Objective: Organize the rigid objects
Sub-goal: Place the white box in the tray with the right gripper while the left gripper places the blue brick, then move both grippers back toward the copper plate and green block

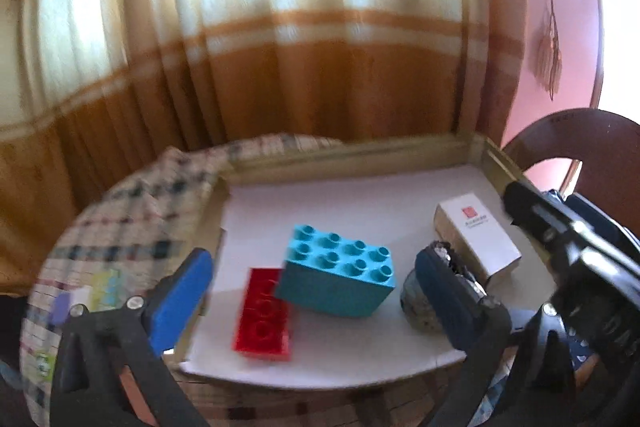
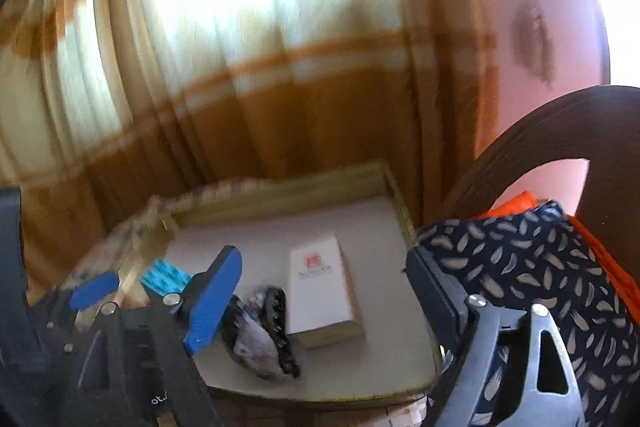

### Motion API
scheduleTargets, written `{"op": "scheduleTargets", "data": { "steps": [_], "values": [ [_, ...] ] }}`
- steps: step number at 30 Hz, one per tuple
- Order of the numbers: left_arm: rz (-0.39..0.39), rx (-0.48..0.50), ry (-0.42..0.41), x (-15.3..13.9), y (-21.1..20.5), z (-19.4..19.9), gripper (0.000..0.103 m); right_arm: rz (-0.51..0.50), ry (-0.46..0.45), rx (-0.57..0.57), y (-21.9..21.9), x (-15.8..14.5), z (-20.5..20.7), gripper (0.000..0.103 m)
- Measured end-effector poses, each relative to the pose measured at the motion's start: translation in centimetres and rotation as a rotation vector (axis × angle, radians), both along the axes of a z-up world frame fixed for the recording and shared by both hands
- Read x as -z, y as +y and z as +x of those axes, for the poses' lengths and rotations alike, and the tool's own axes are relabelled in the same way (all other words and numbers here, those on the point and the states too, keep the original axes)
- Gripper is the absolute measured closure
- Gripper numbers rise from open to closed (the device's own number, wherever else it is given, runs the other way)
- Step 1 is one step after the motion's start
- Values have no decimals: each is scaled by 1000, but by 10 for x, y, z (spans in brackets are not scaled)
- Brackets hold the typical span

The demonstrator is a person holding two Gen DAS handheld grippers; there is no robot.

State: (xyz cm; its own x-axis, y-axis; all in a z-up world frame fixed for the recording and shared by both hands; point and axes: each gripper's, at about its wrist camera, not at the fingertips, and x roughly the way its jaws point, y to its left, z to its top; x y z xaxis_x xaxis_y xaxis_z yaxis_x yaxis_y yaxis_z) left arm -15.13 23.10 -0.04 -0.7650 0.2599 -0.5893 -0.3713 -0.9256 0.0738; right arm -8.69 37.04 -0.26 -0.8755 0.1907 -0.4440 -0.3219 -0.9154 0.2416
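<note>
One red brick (image 1: 264,315), left view only

White box (image 2: 320,291) with red square logo, its print too blurred to read, "ot." on claw mount (image 2: 158,399)

The left gripper (image 1: 316,297) is held low with its 2 blue-padded fingers (image 1: 180,301) spread wide apart and nothing between them. The right gripper (image 2: 324,301) is likewise wide open, its 2 fingers (image 2: 214,301) pointing forward and slightly down, gripping nothing. In the left wrist view, the right gripper's dark body (image 1: 576,251) sits just to the right of the left one, close beside it.
</note>
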Motion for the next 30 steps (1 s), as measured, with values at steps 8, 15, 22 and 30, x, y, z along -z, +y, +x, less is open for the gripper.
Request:
{"op": "scheduleTargets", "data": {
  "steps": [8, 15, 22, 30],
  "values": [
    [12, -85, 34, -4, -49, 15, 0, -97, 105, 40, -25, -10, 31, 9],
    [-9, -174, 94, -2, -97, 31, 0, -64, 129, 30, -73, -3, 40, 9],
    [0, -250, 151, -2, -140, 41, 0, 46, 173, 23, -113, -8, 50, 9],
    [48, -297, 148, 3, -172, 46, 0, 65, 165, -22, -141, -8, 53, 9]
  ]
}}
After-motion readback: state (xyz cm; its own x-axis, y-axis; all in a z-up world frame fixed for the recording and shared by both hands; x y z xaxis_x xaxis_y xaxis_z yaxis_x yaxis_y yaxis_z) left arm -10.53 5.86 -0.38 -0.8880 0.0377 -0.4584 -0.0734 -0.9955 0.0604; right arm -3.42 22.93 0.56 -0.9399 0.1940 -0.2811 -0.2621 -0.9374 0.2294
